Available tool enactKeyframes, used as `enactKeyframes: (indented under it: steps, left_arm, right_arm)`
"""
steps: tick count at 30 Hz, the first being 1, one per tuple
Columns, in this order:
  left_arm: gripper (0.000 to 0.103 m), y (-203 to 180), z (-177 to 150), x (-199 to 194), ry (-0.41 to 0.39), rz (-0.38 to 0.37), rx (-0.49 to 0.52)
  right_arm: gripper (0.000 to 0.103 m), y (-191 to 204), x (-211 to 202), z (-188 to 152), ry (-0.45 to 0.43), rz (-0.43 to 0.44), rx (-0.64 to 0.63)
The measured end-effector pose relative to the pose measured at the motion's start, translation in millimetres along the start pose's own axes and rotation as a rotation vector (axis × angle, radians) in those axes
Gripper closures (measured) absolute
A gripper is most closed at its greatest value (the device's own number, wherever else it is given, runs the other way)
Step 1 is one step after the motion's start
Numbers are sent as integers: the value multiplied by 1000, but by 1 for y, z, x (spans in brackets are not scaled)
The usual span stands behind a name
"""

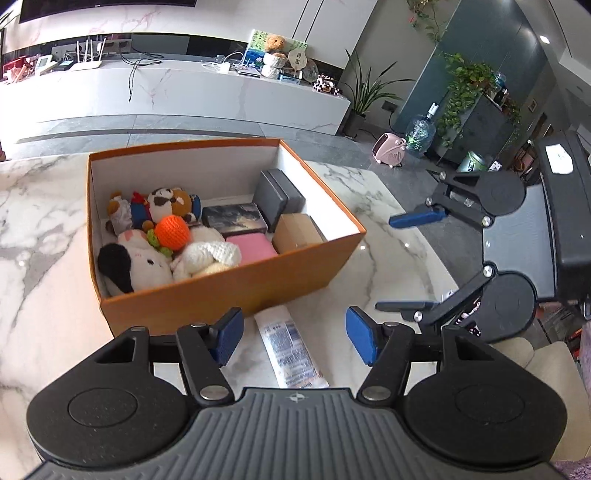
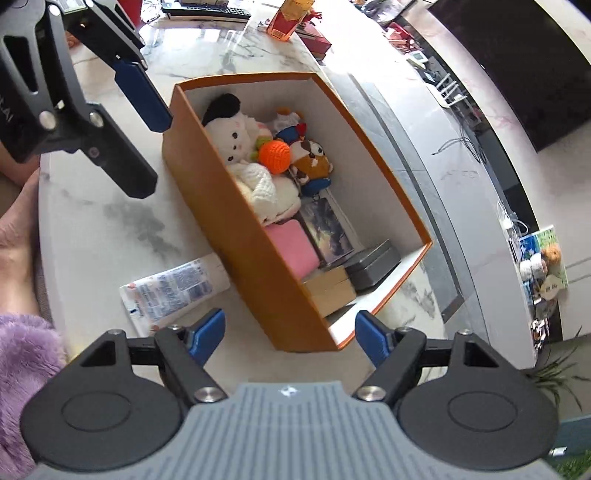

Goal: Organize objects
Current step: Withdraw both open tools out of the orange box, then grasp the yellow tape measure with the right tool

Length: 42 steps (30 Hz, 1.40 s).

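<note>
An orange cardboard box (image 1: 236, 284) (image 2: 258, 254) stands on the marble table. It holds several plush toys (image 1: 147, 258) (image 2: 240, 140), an orange knitted ball (image 1: 171, 231) (image 2: 274, 151), a pink case (image 1: 251, 248) (image 2: 291, 247), a dark picture box (image 1: 233, 218), a grey box (image 1: 277, 197) (image 2: 373, 264) and a small brown carton (image 1: 297, 232) (image 2: 330, 290). A white tube (image 1: 290, 349) (image 2: 173, 290) lies on the table beside the box's near wall. My left gripper (image 1: 294, 338) is open above the tube, empty. My right gripper (image 2: 290, 339) is open and empty at the box's corner; it also shows in the left wrist view (image 1: 400, 262).
The marble table (image 1: 44, 236) (image 2: 110, 221) ends in a curved edge to the right. A white marble TV counter (image 1: 177, 92) with a router, cables and a teddy runs along the far wall. Plants, a water bottle and a pink heater (image 1: 389, 149) stand on the floor. A red-yellow box (image 2: 291, 16) stands at the table's far end.
</note>
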<state>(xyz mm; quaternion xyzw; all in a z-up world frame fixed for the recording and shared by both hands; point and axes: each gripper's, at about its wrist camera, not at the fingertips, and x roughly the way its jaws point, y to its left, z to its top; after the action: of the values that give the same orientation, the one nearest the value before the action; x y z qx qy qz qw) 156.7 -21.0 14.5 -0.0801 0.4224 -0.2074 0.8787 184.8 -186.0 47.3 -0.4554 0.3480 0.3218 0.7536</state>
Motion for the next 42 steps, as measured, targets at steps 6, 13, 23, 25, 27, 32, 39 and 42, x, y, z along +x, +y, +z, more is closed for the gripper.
enactKeyframes:
  steps: [6,13,23,25,27,32,39,42]
  left_arm:
    - [31,-9,-42,2,-12,31,-45]
    - [31,-20,-81,9,-27,165,21]
    - [31,-23,-116,24,57,196,85]
    - [31,-23,-117,24,60,203,95]
    - [31,-23,-119,22,62,219,106]
    - [31,-20,-119,17,59,226,107]
    - [31,-22,-117,15,52,206,126]
    - [31,-21,-118,16,56,205,122]
  right_arm:
    - [24,67,5,-37,1,62,414]
    - [25,96,35,-81,109,169,907]
    - [18,132,39,-97,45,108,875]
    - [18,133,42,-95,55,98,862]
    - [18,130,45,-96,57,112,876]
    - [20,124,55,-94,75,138,884]
    - [30,123,59,-92,88,140,879]
    - [34,124,58,-91,88,131,867]
